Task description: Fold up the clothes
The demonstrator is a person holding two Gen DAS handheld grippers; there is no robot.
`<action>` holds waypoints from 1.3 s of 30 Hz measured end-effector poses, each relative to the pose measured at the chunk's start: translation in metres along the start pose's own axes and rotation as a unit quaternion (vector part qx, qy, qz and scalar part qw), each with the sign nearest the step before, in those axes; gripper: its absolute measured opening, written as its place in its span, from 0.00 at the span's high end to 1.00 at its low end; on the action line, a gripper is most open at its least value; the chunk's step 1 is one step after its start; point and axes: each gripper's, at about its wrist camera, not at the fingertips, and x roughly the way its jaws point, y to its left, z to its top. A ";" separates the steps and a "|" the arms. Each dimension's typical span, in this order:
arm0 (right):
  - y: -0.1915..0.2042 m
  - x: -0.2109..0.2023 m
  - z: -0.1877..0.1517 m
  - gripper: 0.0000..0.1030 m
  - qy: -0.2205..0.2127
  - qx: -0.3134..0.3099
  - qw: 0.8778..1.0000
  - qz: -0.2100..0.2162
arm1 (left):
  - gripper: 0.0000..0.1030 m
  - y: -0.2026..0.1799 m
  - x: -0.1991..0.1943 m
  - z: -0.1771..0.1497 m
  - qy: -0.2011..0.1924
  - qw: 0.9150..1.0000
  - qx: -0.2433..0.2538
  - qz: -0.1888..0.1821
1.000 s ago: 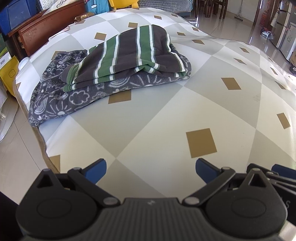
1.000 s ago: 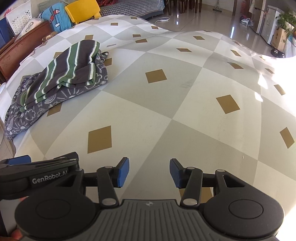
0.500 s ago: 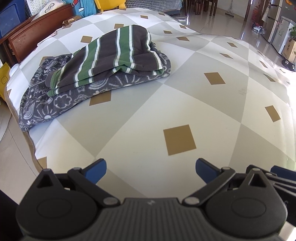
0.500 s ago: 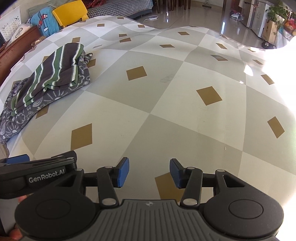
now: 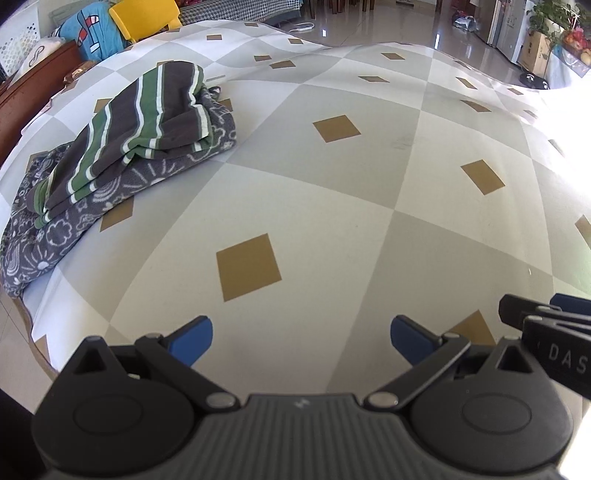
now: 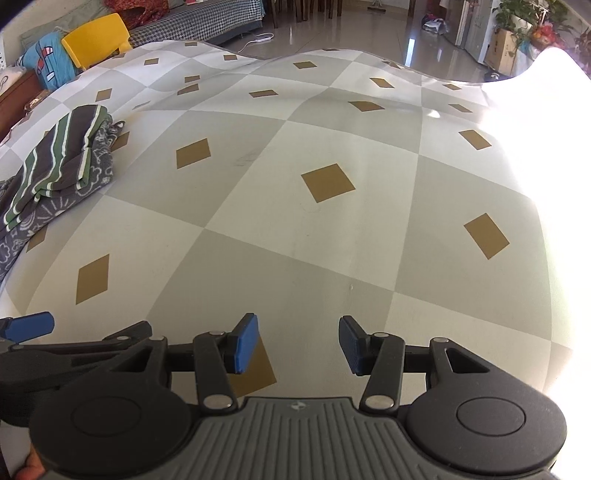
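A folded green, white and dark striped garment [image 5: 147, 118] lies on top of a folded grey patterned fleece garment [image 5: 74, 218] at the table's left side; both also show in the right wrist view, the striped garment [image 6: 62, 155] above the fleece one [image 6: 55, 206]. My left gripper [image 5: 301, 338] is open and empty, low over the checked tablecloth [image 5: 332, 192], well right of the stack. My right gripper [image 6: 297, 343] is open and empty, close beside the left gripper, whose body [image 6: 55, 347] shows at its left.
The table is covered with a grey and cream checked cloth with tan diamonds [image 6: 328, 182]. A yellow chair [image 5: 144, 18], a wooden bench [image 5: 33, 92] and cushions stand beyond the left edge. Strong glare washes out the right side [image 6: 554, 184].
Both grippers have swung to the right, so the stack of clothes has shifted toward the left of both views. Both stay open and empty.
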 end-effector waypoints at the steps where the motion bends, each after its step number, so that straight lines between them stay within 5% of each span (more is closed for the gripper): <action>1: -0.005 0.000 0.000 0.54 0.001 0.004 1.000 0.000 | 0.00 -0.005 0.000 0.000 0.000 1.000 0.004 -0.001; 18: -0.088 0.011 0.011 0.54 0.007 -0.044 0.999 0.002 | 0.00 -0.082 0.004 0.025 0.008 0.996 0.085 -0.028; 34: -0.133 0.066 0.055 0.51 -0.074 -0.061 0.995 0.014 | 0.00 -0.120 0.044 0.083 0.005 0.990 0.136 -0.032; 39: -0.143 0.080 0.068 0.48 -0.107 -0.067 0.992 0.020 | 0.00 -0.124 0.054 0.090 0.008 0.992 0.118 -0.042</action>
